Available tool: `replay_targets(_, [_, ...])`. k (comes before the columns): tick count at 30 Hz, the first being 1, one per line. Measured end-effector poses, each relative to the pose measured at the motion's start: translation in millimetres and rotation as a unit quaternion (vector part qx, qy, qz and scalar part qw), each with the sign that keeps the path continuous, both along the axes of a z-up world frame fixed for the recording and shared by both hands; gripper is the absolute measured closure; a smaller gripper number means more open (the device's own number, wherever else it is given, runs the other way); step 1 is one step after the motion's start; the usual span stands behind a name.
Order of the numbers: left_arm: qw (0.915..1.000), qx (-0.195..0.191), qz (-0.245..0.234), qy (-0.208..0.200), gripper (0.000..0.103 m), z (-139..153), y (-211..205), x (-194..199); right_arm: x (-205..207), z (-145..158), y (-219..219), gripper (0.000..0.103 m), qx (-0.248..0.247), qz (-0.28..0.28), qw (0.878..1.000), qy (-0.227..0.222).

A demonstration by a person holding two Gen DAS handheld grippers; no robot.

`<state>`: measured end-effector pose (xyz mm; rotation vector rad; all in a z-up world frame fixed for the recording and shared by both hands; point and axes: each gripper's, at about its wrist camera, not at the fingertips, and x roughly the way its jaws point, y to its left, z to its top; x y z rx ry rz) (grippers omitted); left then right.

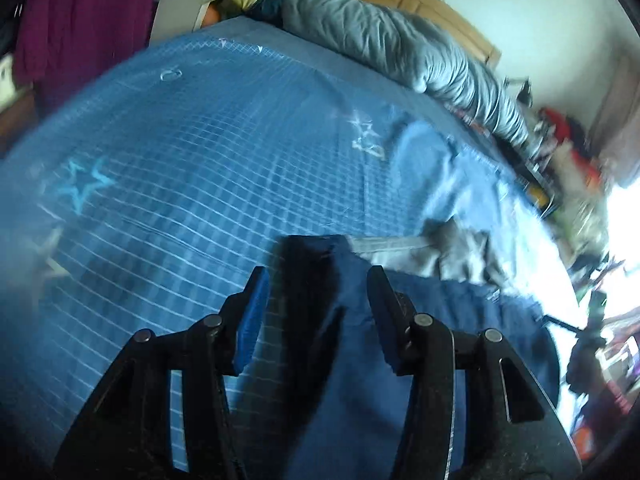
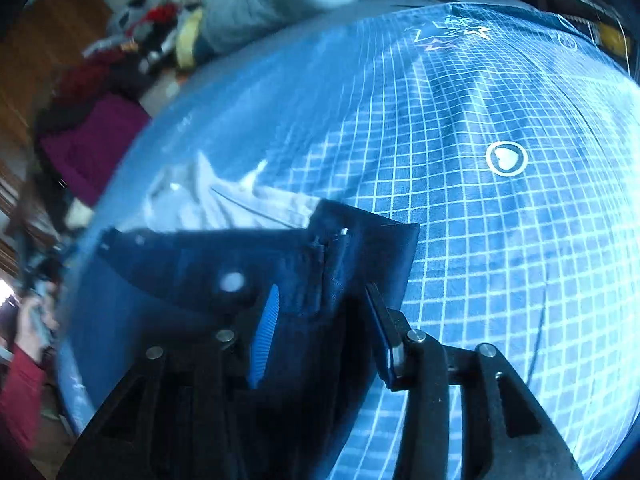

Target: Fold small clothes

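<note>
**Both claws stand apart over the navy garment on the bed**

The left claw (image 1: 316, 300) has its jaws parted, and a fold of the dark navy garment (image 1: 352, 360) lies between them with a gap on either side, the blue pads (image 1: 250, 320) pressing on nothing. The right claw (image 2: 320, 320) is likewise spread, its ribbed blue pad (image 2: 266, 332) standing clear of the cloth that passes between the fingers. The frames are blurred, so whether the cloth brushes a fingertip cannot be told.

The navy garment lies on the near part of the bed, its far edge straight, with a small metal stud (image 2: 344, 232) by a seam in the right wrist view. Just beyond it lies a crumpled pale grey garment (image 1: 456, 252).

Both rest on a blue bedsheet (image 1: 208, 152) printed with a white grid, stars and a heart in a ring (image 2: 506, 158). At the far side a grey quilt (image 1: 392, 36) is bunched against a wooden headboard (image 1: 436, 8). A purple cloth (image 1: 80, 12) hangs at the far left. A hand (image 2: 34, 320) with a red sleeve shows at the left edge.
</note>
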<state>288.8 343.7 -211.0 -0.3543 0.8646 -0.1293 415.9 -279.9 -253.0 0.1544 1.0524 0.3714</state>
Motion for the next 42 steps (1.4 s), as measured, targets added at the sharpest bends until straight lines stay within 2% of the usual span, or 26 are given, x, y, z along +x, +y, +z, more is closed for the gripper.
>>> replay_targets(2, [0.999, 0.035, -0.024, 0.011, 0.054, -0.7, -5.2, 2.6, 2.5, -5.6, 4.0, 0.054, -0.005, -0.003, 1.0, -0.005])
replay_targets(4, [0.9965, 0.061, -0.053, 0.022, 0.054, -3.2, -12.3, 8.3, 2.7, -8.5, 5.3, 0.053, 0.015, -0.001, 1.0, -0.002])
replay_targets(8, [0.9934, 0.072, -0.082, 0.033, 0.054, -12.3, -28.3, 21.8, -1.3, -8.1, 13.6, 0.052, -0.002, 0.017, 1.0, -0.011])
replay_targets(11, [0.9904, 0.099, -0.089, 0.038, 0.056, -20.2, -44.4, 38.2, -1.7, -7.8, 15.6, 0.057, -0.018, 0.022, 0.999, -0.018])
replay_targets(12, [0.989, 0.109, -0.09, 0.043, 0.058, -25.0, -47.6, 44.5, -2.4, -7.3, 18.0, 0.059, -0.021, 0.02, 0.999, -0.02])
replay_targets(13, [0.9876, 0.116, -0.093, 0.049, 0.069, -29.6, -51.1, 47.0, -2.4, -7.1, 18.1, 0.06, -0.022, 0.018, 0.999, -0.021])
replay_targets(14, [0.9871, 0.115, -0.099, 0.052, 0.08, -31.9, -55.1, 49.2, -3.2, -6.8, 18.3, 0.062, -0.023, 0.016, 0.999, -0.024])
replay_targets(15, [0.9865, 0.116, -0.104, 0.05, 0.082, -33.2, -58.9, 49.3, -4.7, -6.6, 17.4, 0.062, -0.024, 0.014, 0.999, -0.028])
replay_targets(21, [0.9863, 0.129, -0.099, 0.028, 0.083, -32.9, -61.9, 44.8, -14.5, 0.2, 17.0, 0.06, -0.053, 0.005, 0.996, -0.073])
replay_targets(24, [0.9843, 0.135, -0.106, 0.041, 0.083, -38.6, -66.3, 48.6, -10.6, -5.7, 16.2, 0.059, -0.043, 0.015, 0.997, -0.058])
replay_targets(28, [0.9868, 0.122, -0.098, 0.042, 0.077, -43.5, -62.7, 52.0, -6.8, -9.2, 13.5, 0.059, -0.03, 0.003, 0.998, -0.056])
replay_targets(30, [0.9854, 0.13, -0.102, 0.04, 0.081, -43.2, -66.0, 51.1, -6.7, -11.3, 13.2, 0.06, -0.028, 0.004, 0.998, -0.056])
replay_targets(31, [0.9842, 0.138, -0.104, 0.037, 0.091, -41.8, -68.9, 50.0, -6.5, -11.5, 14.0, 0.065, -0.029, 0.007, 0.998, -0.055])
replay_targets(32, [0.9832, 0.145, -0.106, 0.033, 0.096, -40.3, -72.0, 49.1, -6.4, -10.9, 14.1, 0.074, -0.031, 0.009, 0.998, -0.055])
replay_targets(33, [0.9815, 0.157, -0.107, 0.025, 0.097, -37.0, -76.0, 46.3, -7.0, -8.5, 14.7, 0.09, -0.046, 0.006, 0.997, -0.061])
replay_targets(35, [0.979, 0.176, -0.102, 0.008, 0.098, -28.5, -82.1, 41.1, -9.8, -0.2, 16.0, 0.095, -0.047, 0.006, 0.996, -0.079])
replay_targets(39, [0.9864, 0.138, -0.084, -0.031, 0.098, 2.7, -72.0, 39.2, -15.5, 29.9, 7.5, 0.097, -0.023, 0.003, 0.992, -0.121])
replay_targets(42, [0.9843, 0.153, -0.085, -0.023, 0.098, 0.5, -75.3, 51.6, -6.4, 38.7, -0.4, 0.101, -0.016, -0.002, 0.992, -0.124])
